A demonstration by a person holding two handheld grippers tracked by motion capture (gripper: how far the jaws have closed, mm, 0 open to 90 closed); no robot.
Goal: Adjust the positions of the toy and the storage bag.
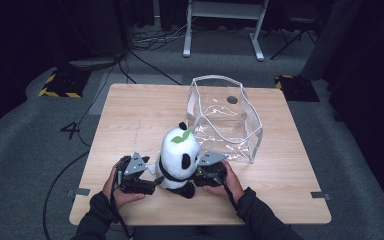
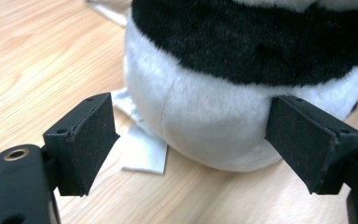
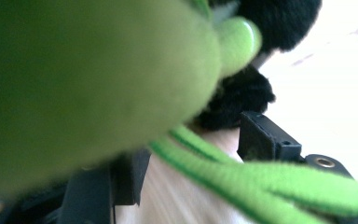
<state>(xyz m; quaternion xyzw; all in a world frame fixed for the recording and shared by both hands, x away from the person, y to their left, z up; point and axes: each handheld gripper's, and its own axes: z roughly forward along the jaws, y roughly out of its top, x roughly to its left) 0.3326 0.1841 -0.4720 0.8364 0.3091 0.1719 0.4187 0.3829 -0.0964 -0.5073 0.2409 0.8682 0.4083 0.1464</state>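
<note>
Claws [image 1: 152, 181] [image 1: 196, 175] flank plush panda [image 1: 179, 155] — jaws spread.

Setting: an indoor recording lab or studio. Black curtains [image 1: 10, 45] enclose the space. A light wooden table [image 1: 130, 115] stands alone on grey carpet [image 1: 25, 150]. Yellow-and-black hazard-striped base plates [image 1: 60, 85] sit on the floor, cables [image 1: 150, 40] run across it, and a white metal stand frame [image 1: 220, 20] occupies the background.

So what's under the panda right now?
A white fabric tag pokes out from beneath the panda onto the table; anything further under its body is covered.
</note>
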